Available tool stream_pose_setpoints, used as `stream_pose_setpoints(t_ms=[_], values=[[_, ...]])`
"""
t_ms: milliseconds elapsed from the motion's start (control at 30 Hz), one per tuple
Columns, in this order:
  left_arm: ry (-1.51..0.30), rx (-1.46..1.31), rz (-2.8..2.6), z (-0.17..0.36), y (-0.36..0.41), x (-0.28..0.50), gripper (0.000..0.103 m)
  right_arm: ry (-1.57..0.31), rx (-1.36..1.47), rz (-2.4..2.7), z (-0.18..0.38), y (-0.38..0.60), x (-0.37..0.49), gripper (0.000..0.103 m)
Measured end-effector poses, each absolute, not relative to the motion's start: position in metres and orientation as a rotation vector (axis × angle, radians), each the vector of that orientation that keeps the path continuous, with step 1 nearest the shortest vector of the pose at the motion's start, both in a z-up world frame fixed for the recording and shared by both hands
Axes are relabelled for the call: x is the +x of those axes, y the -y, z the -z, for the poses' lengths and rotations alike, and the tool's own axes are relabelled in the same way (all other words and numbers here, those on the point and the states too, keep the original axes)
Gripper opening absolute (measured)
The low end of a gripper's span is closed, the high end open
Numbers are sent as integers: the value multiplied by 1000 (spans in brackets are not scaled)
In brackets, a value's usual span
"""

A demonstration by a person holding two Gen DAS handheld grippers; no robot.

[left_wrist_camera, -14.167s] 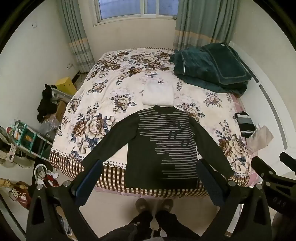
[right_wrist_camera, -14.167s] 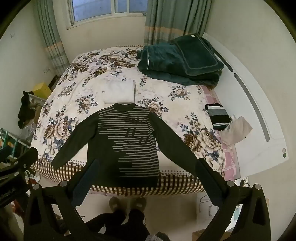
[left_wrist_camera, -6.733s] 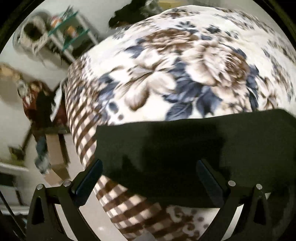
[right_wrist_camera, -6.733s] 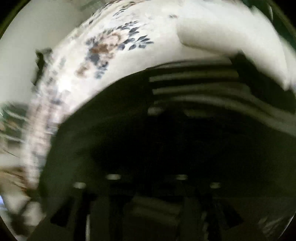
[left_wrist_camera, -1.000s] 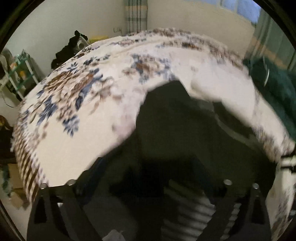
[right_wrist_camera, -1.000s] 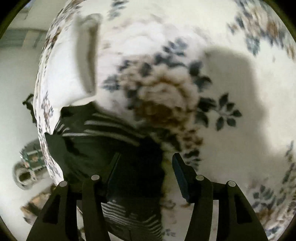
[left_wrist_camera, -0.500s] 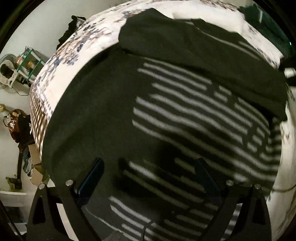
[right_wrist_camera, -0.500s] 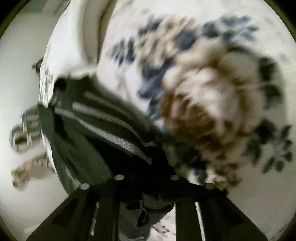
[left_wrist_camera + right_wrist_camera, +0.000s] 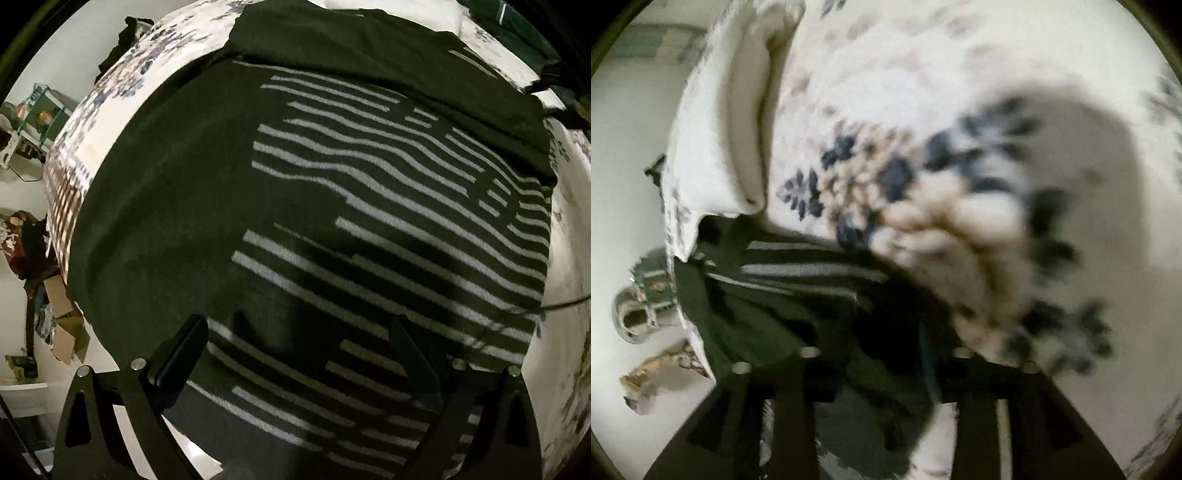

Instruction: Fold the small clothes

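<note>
On the bed (image 9: 110, 85), with its floral cover, a dark sweater (image 9: 295, 184) with pale grey stripes lies spread out and fills most of the left wrist view. At the far left of that view, past the checked edge of the bed, a green shelf (image 9: 40, 107) stands by the wall and clutter lies on the floor. The left hand-held gripper (image 9: 295, 354) hangs just above the lower part of the sweater with its fingers (image 9: 181, 354) wide apart and nothing between them. Across the top of the sweater one dark sleeve (image 9: 369, 48) is folded over the chest, running from the left shoulder toward the right edge. Beyond it a white folded cloth (image 9: 388, 5) shows at the top, and a green blanket (image 9: 517, 26) at the upper right.

In the blurred right wrist view, the white folded cloth (image 9: 738, 129) lies at the left and the sweater (image 9: 775, 295) bunches below it. The right hand-held gripper (image 9: 882, 354) has its fingers drawn together on dark sweater fabric. To the right spreads the bed's flower print (image 9: 942, 203).
</note>
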State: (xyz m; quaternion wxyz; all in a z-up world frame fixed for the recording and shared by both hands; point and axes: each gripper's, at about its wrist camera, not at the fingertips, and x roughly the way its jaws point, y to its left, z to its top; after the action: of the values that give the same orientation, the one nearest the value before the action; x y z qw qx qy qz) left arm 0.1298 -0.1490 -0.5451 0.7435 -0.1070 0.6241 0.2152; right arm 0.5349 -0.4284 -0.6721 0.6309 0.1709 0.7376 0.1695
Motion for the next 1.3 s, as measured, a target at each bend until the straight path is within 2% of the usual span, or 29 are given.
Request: stream_pose_setpoints(t_ms=[200,333,367,400,433,600,733,833,933,967,1067,1100,1300], values=[[-1384,-249,-465,550,160,126,100,-1681,578,-440,652,471,474,49],[-1393,-257,-466,553,168,131,100,-1713,499,-437,667,449,443,49],[-1392,-257,-465,553,169,132,100,-1704,481,-410,673,443,437,44],[-1390,-258,-465,552,170,134,100,-1673,466,-378,676,440,431,18],[-1387,-260,-466,551,170,134,100,-1648,448,-353,676,437,426,9],[-1365,-271,-481,540,166,137,100,-1543,505,-347,640,447,397,6],[-1337,-293,-502,526,154,146,100,-1582,508,-333,622,476,382,5],[-1290,-311,-512,512,136,162,100,-1752,450,-321,645,483,378,6],[-1239,-295,-517,503,109,188,100,-1798,535,-301,657,490,382,7],[-1220,-285,-522,500,98,200,100,-1764,558,-287,653,494,387,13],[-1157,-270,-530,497,60,239,100,-1671,601,-294,639,493,401,42],[-1143,-262,-535,496,49,250,100,-1640,609,-291,636,489,406,46],[-1130,-159,-541,515,-37,361,100,-1584,489,-201,644,454,422,45]])
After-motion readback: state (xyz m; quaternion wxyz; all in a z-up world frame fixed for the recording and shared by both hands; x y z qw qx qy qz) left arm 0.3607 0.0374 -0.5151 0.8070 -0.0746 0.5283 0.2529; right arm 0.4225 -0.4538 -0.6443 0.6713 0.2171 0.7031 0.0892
